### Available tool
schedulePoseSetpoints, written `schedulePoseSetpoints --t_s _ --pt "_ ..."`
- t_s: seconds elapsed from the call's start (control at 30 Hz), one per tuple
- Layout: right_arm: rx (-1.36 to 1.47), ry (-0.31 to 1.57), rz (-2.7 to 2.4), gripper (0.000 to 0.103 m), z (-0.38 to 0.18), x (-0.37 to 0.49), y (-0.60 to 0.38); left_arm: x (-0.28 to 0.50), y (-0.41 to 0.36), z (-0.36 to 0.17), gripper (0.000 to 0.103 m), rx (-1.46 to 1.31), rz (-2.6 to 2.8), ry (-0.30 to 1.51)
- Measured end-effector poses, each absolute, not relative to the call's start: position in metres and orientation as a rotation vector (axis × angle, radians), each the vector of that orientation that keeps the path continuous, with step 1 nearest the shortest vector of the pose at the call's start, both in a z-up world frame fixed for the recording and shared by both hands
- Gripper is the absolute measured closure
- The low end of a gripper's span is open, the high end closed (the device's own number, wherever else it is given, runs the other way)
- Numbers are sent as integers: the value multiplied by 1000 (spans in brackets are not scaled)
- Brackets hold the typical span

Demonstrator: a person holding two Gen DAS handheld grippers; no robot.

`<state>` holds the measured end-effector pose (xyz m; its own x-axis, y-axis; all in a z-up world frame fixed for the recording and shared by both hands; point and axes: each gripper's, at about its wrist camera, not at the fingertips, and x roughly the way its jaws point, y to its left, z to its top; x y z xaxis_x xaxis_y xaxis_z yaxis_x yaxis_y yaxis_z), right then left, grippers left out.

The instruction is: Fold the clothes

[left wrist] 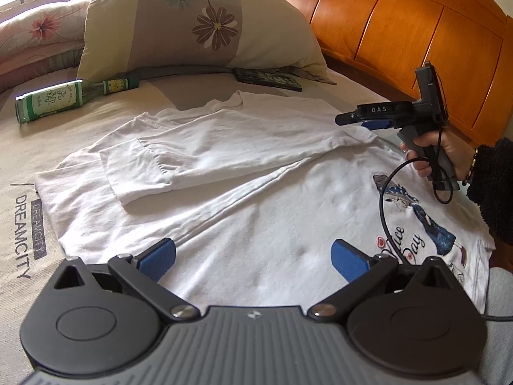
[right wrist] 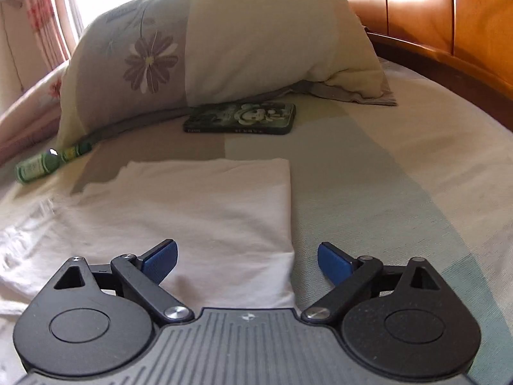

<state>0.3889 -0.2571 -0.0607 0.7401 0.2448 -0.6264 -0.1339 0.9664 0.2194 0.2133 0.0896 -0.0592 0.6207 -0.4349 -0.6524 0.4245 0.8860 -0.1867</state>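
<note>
Nearest the left wrist camera, the left claw (left wrist: 253, 261) stood wide open and empty, its blue ribbed pads (left wrist: 160, 258) just above the white shirt (left wrist: 224, 192). The shirt lay spread on the bed (left wrist: 29, 147) ahead of that claw, one sleeve already folded across the body, a printed figure and script to the claw's right. The right claw (left wrist: 352, 120), held in a hand (left wrist: 442, 160), hovered over the shirt's far right edge; its gap could not be read from here. A green glass bottle (left wrist: 51, 101) lay far to the left.

From the right wrist, the right claw (right wrist: 247, 261) was wide open, nothing between its pads, with the shirt's straight folded edge (right wrist: 290, 208) running forward between them. To fold well, it should probably pinch that soft, thin, wrinkling cotton at the edge, taking both layers, and carry it over evenly. A flat dark case (right wrist: 240, 118) and a plump floral pillow (right wrist: 224, 41) lay beyond.
</note>
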Motion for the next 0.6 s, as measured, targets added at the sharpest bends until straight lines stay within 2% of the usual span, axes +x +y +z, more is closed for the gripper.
schedulePoseSetpoints --t_s 0.13,0.4,0.47,0.6 --pt "201 639 294 6 -45 397 -242 213 93 -57 1 -27 -485 740" --pt "139 705 206 8 -72 431 -229 216 98 -61 1 -19 -455 761" --pt "174 701 194 8 -66 430 -232 216 100 -60 1 -31 -463 755" --pt "50 700 240 5 -62 443 -209 216 101 -61 1 -35 -458 756"
